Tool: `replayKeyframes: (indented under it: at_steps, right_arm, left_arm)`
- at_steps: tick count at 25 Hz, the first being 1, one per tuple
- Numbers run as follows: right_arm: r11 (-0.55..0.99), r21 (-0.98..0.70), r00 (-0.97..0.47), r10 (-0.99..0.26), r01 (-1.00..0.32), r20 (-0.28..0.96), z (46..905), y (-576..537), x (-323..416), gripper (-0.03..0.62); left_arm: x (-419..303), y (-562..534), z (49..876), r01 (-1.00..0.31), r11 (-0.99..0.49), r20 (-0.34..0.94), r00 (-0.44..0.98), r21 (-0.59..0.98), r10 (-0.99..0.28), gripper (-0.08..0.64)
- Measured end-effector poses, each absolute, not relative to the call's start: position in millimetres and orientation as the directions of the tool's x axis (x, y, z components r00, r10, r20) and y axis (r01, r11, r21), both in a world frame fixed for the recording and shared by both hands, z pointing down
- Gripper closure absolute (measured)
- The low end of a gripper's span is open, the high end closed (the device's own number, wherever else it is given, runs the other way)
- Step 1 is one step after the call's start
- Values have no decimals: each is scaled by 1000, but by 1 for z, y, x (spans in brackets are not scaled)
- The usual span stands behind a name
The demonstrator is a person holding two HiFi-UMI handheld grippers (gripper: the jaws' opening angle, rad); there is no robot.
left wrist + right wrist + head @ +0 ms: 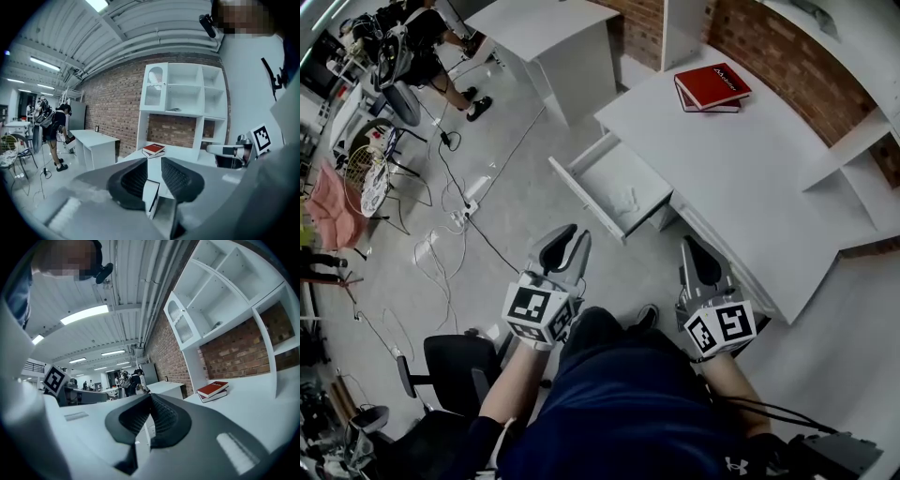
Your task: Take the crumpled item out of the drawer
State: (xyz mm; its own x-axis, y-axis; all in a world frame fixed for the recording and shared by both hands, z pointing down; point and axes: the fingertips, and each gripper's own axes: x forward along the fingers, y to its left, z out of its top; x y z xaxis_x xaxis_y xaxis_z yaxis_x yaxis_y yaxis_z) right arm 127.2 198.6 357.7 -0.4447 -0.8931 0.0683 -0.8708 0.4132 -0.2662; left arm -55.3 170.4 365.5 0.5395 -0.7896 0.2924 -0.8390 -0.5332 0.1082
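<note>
the drawer (602,176) stands open at the desk's (741,159) near left with what seems a pale crumpled item (625,200) inside, the left gripper (578,236) near it, jaws apart and empty (probably aimed to reach in), the right gripper (688,244) pinched closed on nothing.

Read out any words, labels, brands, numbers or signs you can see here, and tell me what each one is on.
Red book: white lettering on its cover, too small to read.
Left gripper and right gripper: black-and-white square patterns only, no words or numbers.
Nothing else is readable.
</note>
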Motion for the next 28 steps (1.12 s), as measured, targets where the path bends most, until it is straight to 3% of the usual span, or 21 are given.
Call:
replayKeyframes:
  at_steps: [12, 17, 28]
  right_arm:
    - [408, -270, -455, -880, -872, 138, 385, 144, 127, 589]
    - [352, -271, -407, -894, -896, 186, 398, 104, 121, 589]
    - [254, -232, -309, -919, -939, 245, 398, 15, 91, 589]
  left_arm:
    - [-59, 123, 420, -842, -523, 367, 531, 132, -764, 459]
    - [-63, 74, 459, -798, -600, 432, 562, 60, -705, 471]
    - [-64, -23, 491, -691, -707, 456, 683, 151, -570, 471]
